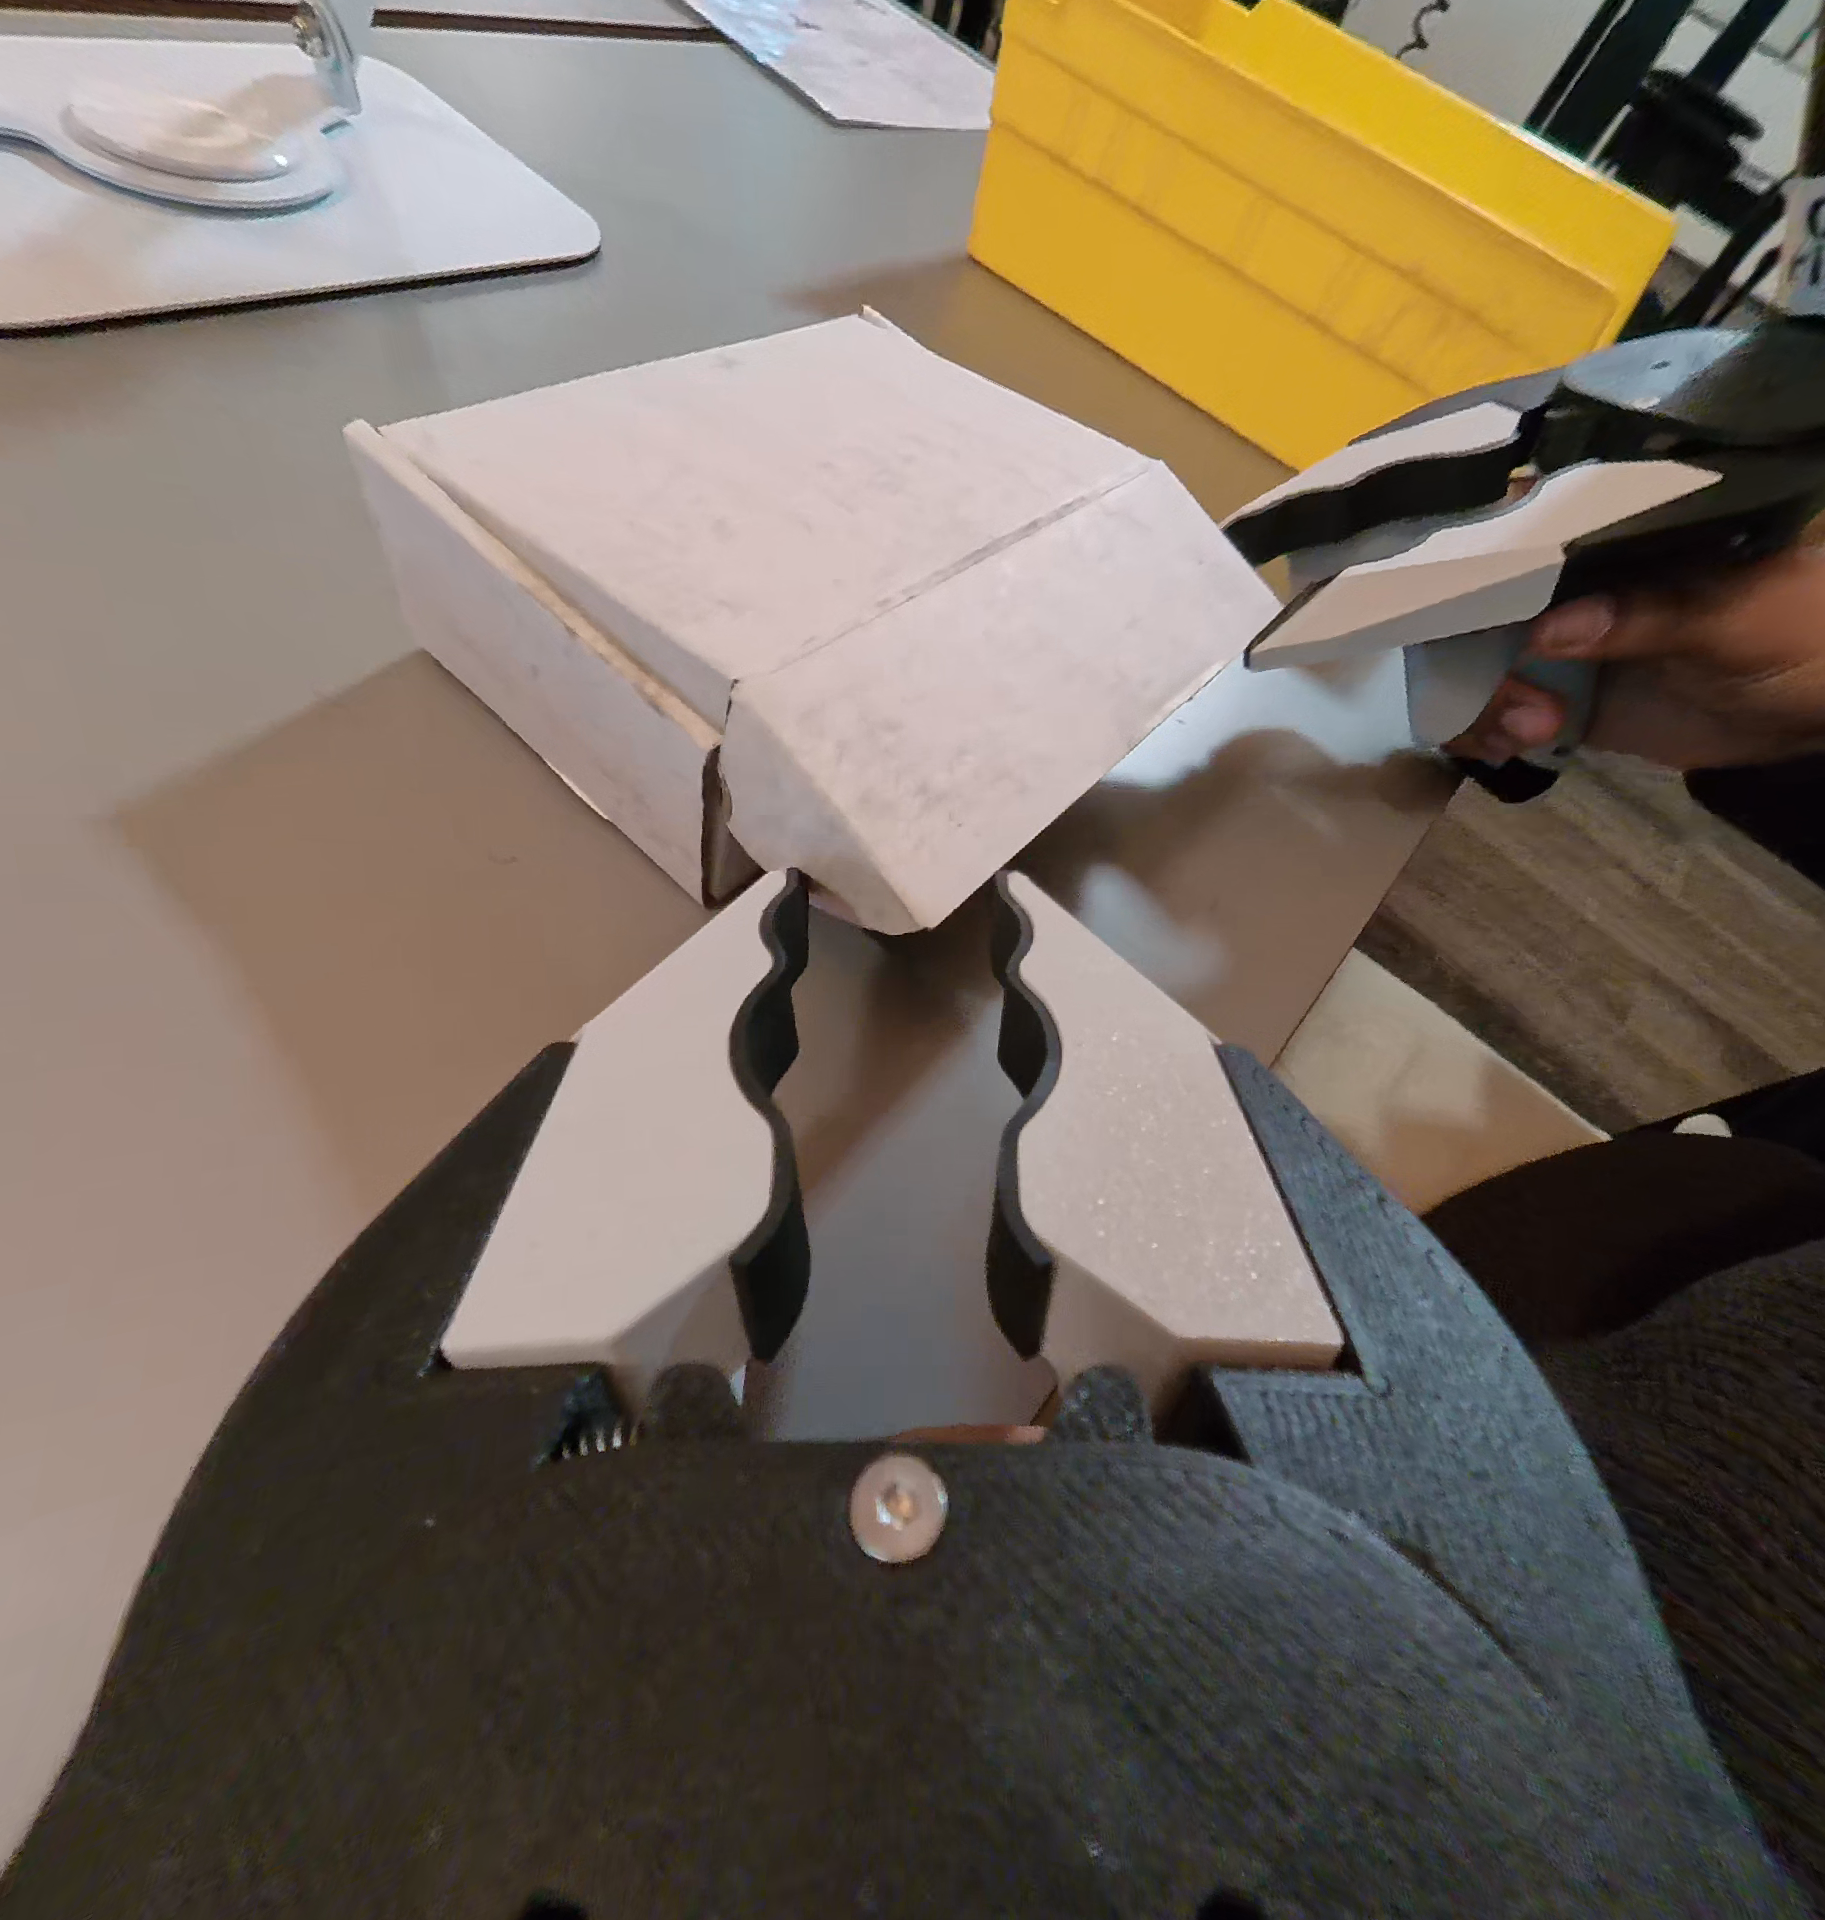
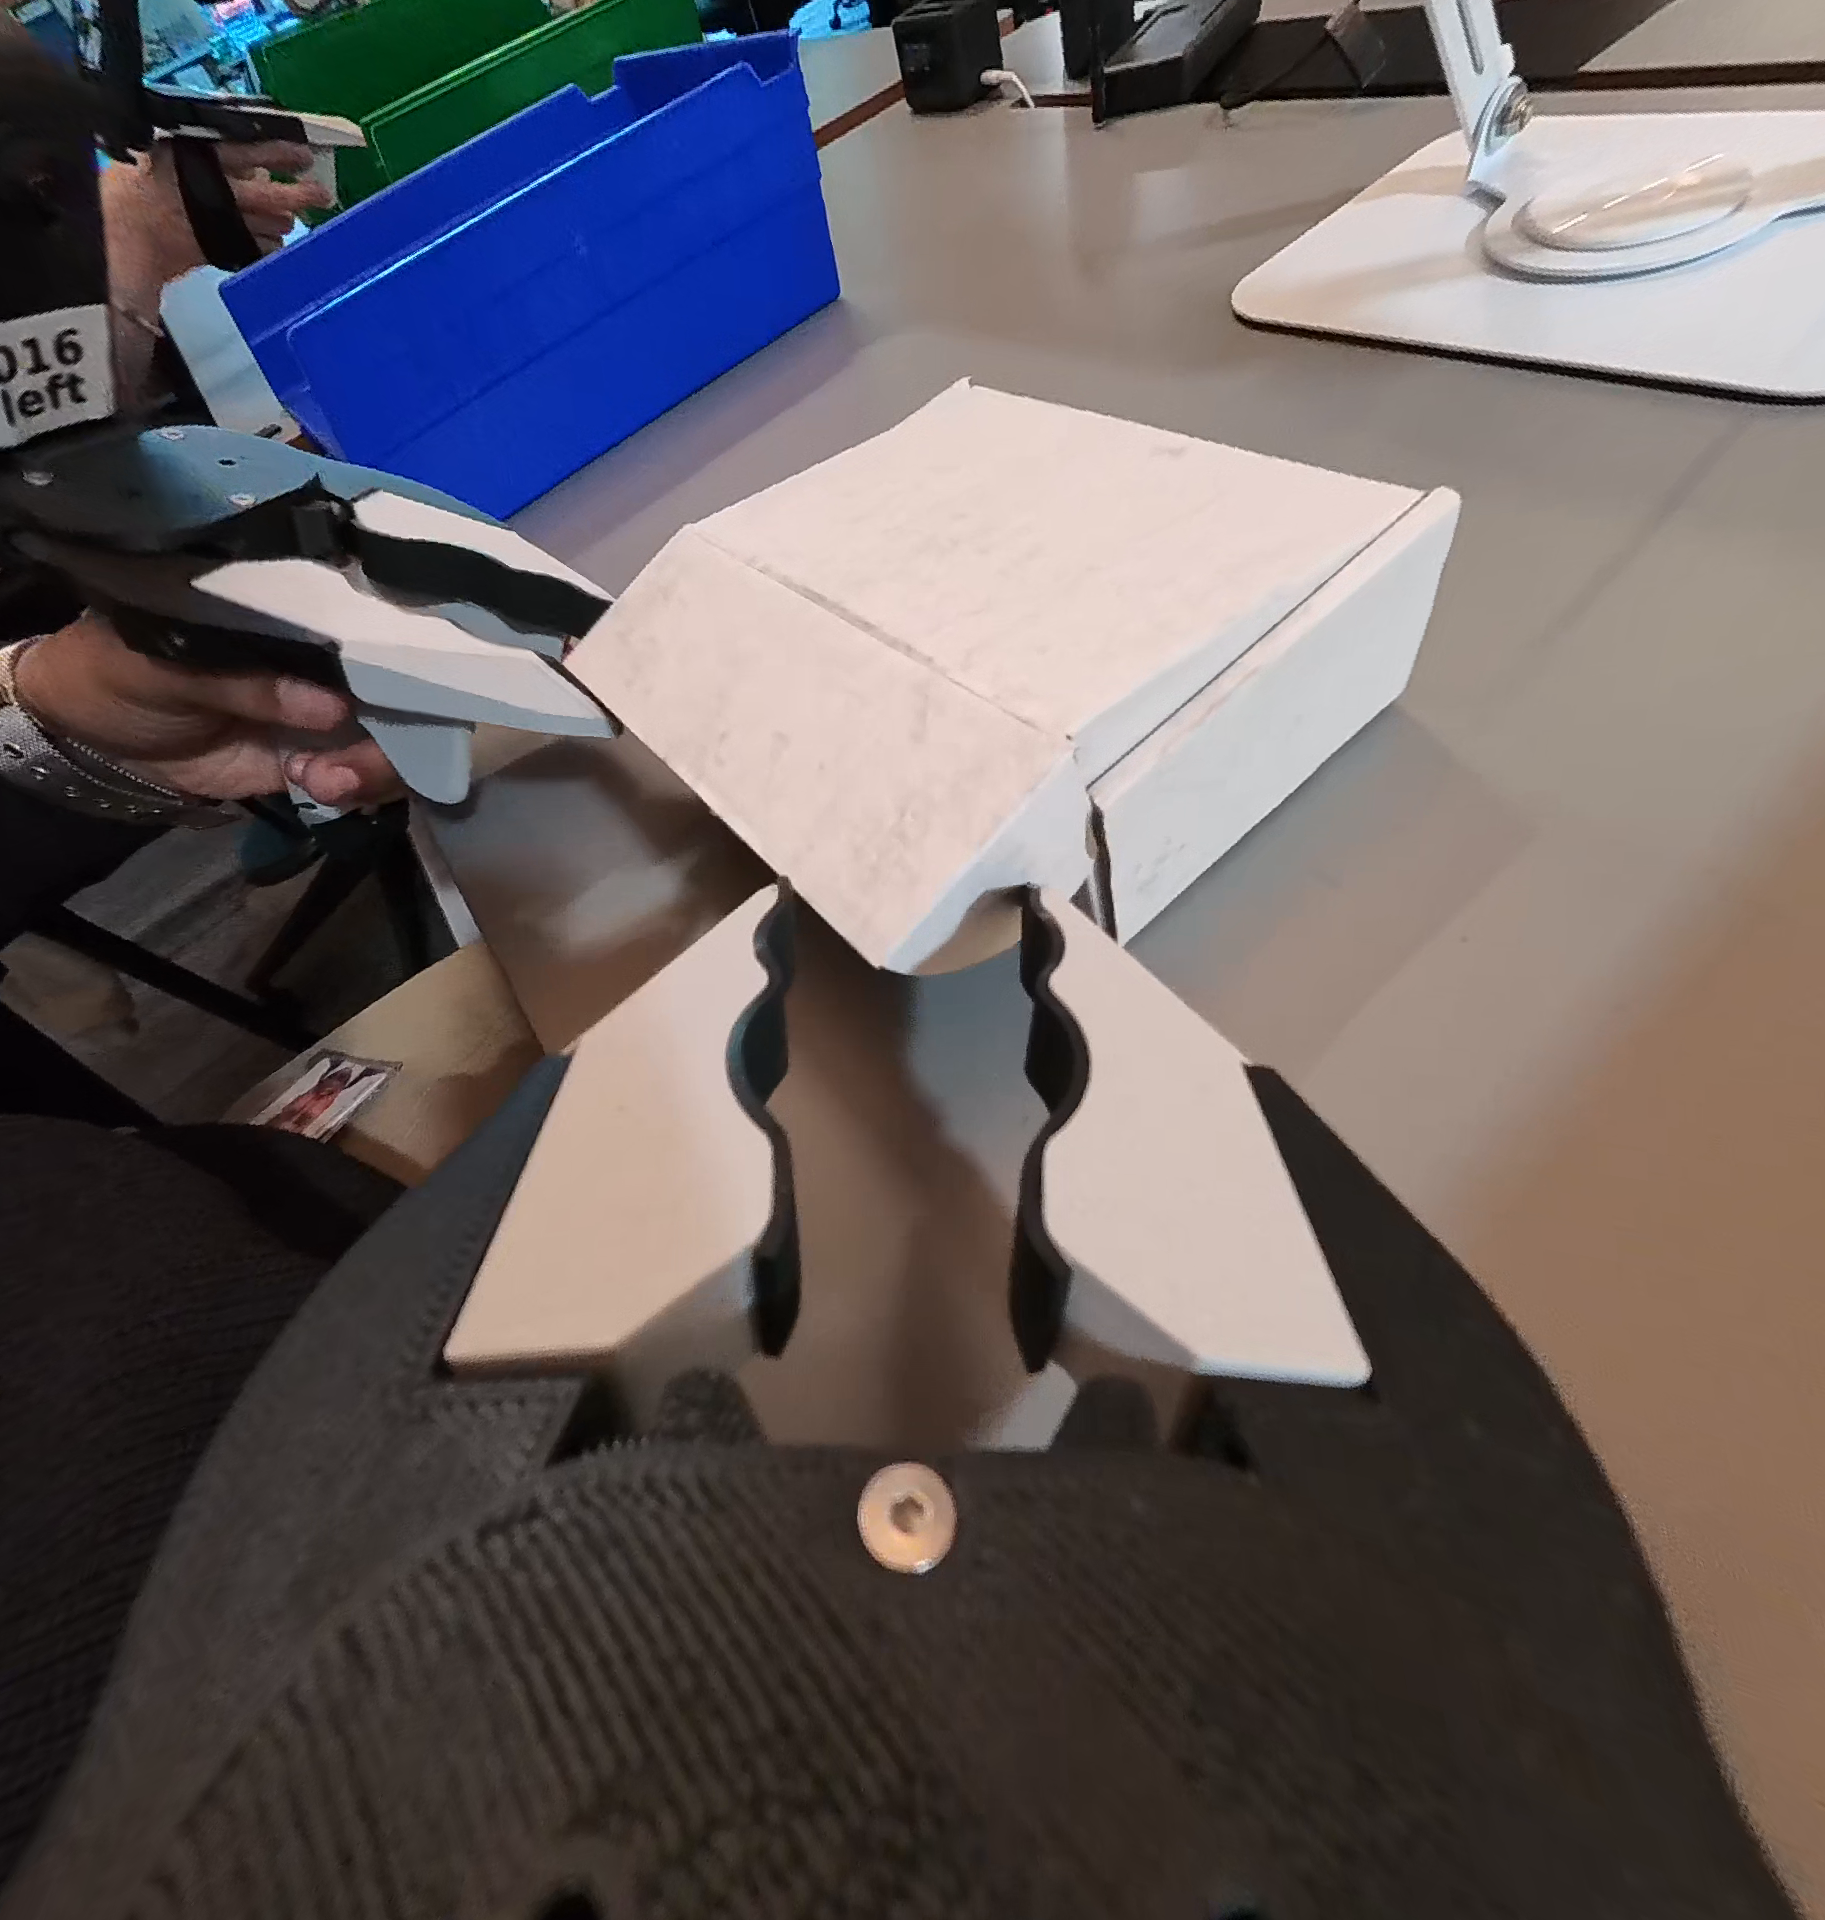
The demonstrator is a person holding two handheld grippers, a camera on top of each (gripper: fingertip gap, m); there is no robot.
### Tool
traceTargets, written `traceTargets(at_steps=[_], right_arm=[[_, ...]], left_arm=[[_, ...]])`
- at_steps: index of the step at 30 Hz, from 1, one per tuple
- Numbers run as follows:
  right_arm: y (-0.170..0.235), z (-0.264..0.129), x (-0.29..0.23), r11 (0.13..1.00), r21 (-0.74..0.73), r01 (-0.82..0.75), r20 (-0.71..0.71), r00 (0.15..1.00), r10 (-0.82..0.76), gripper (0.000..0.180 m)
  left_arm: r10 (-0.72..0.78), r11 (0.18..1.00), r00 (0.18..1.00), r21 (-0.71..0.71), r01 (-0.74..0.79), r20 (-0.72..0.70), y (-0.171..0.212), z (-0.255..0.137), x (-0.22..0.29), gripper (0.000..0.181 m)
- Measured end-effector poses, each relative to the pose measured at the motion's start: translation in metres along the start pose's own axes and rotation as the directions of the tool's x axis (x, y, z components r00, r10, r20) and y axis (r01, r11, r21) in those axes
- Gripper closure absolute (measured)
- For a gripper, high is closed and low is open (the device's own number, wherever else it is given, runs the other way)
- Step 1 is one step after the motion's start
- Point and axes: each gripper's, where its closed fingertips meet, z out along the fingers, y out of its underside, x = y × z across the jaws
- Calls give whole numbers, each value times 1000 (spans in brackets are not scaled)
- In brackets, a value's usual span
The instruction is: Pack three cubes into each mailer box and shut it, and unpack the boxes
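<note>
White stand base (image 1: 264, 208) far left on the grey table (image 1: 212, 935), well apart from everything else. Mid-table, one white mailer box (image 1: 783, 540), lid down, front flap (image 1: 949, 748) sticking out over the near edge, tilted down and not tucked in. Contents hidden; no cubes in sight. Left gripper (image 1: 897, 894) right at that flap's left corner, fingers (image 1: 669, 1122) spread apart, tips to either side of the corner, grasping nothing. Behind the box, a yellow bin (image 1: 1282, 218). At the right, right gripper (image 1: 1261, 592) beside the flap's other corner, held in a hand (image 1: 1666, 665).

From the right wrist: left gripper (image 2: 596, 665) at the left, touching the flap (image 2: 835, 758); blue bin (image 2: 575, 291) behind, green bin (image 2: 451, 73) farther back. Right gripper (image 2: 908, 914) with fingers (image 2: 1188, 1174) released wide, flap corner just above the tips. Box (image 2: 1074, 582) flat on the table (image 2: 1510, 1039). Stand base (image 2: 1614, 281) far right.
</note>
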Motion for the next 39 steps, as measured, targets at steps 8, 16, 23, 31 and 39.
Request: traceTargets(at_steps=[8,16,23,31,39], right_arm=[[2,2,1,1000,-10,-19,-4,1000,19,137],[4,4,3,999,-29,-22,-18,1000,22,138],[4,4,3,999,-27,-24,-17,1000,24,138],[4,2,3,999,-23,-39,-8,999,39,137],[5,2,3,999,-24,-44,-2,999,44,138]], left_arm=[[57,998,997,-6,-57,46,1,2,-3,149],[93,996,993,-24,-91,72,4,4,-4,147],[73,997,997,-13,-73,23,3,3,1,136],[-8,1000,999,1,8,-53,1,0,8,129],[-116,993,988,14,118,-101,-3,-2,8,129]])
